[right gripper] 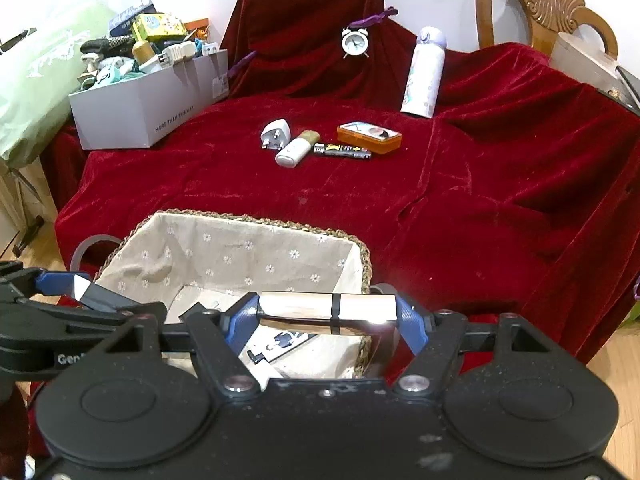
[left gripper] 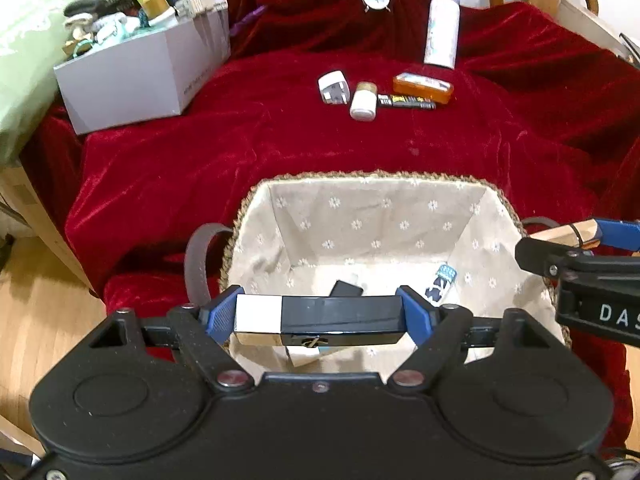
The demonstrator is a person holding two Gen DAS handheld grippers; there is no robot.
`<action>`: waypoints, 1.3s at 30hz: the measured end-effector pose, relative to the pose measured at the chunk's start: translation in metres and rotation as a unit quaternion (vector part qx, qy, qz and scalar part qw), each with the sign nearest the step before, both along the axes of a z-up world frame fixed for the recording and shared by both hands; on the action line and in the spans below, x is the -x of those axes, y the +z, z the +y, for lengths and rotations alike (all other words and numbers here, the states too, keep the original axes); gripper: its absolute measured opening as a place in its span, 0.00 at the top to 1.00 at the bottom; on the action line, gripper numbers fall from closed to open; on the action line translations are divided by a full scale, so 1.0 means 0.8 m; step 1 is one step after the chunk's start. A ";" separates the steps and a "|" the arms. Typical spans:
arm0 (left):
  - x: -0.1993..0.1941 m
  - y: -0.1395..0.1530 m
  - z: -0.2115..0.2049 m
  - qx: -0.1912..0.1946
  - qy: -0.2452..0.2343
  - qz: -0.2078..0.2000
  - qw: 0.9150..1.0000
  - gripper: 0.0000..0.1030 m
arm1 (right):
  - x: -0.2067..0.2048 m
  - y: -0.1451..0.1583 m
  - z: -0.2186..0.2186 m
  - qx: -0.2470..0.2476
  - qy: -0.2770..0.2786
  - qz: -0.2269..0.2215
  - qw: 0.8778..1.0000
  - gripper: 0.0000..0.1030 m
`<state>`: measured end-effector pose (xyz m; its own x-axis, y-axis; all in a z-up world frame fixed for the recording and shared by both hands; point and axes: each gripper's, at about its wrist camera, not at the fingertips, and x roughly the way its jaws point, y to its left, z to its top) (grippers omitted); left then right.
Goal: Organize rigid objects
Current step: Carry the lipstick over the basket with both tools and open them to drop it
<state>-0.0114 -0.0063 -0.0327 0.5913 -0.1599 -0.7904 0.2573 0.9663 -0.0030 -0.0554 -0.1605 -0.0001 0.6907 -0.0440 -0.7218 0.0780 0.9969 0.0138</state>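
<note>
My left gripper (left gripper: 320, 316) is shut on a black and white box (left gripper: 320, 318) held crosswise over the lined wicker basket (left gripper: 372, 178). My right gripper (right gripper: 326, 316) is shut on a pale wooden tube with a black band (right gripper: 326, 312), held over the basket's right rim (right gripper: 366, 256). The right gripper also shows at the right edge of the left wrist view (left gripper: 580, 240). Inside the basket lie a small black item (left gripper: 346, 289) and a patterned packet (left gripper: 440, 284). On the red cloth farther off lie a white plug (right gripper: 275, 134), a white bottle (right gripper: 294, 150), a black battery pack (right gripper: 342, 151) and an orange tin (right gripper: 369, 136).
A grey box full of clutter (right gripper: 148, 108) stands at the back left. A white alarm clock (right gripper: 355, 42) and a tall white flask (right gripper: 424, 74) stand at the back. A wooden chair (right gripper: 548, 12) is behind the cloth on the right. Wooden floor lies at the front corners.
</note>
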 end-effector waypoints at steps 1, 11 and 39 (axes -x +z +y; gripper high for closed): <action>0.000 -0.001 -0.001 -0.002 -0.002 0.002 1.000 0.25 | -0.001 -0.001 0.000 0.000 0.001 0.004 1.000 0.30; -0.003 -0.007 0.002 -0.003 -0.004 0.024 1.000 0.25 | -0.011 -0.013 0.004 0.001 0.015 0.045 0.999 0.30; -0.010 -0.015 0.002 0.000 0.002 0.057 0.998 0.21 | -0.015 -0.021 0.005 -0.006 0.026 0.066 0.997 0.29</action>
<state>-0.0037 -0.0049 -0.0448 0.4985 -0.1575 -0.8525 0.2522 0.9672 -0.0312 -0.0436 -0.1566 -0.0166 0.5905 -0.0014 -0.8071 0.0273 0.9995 0.0182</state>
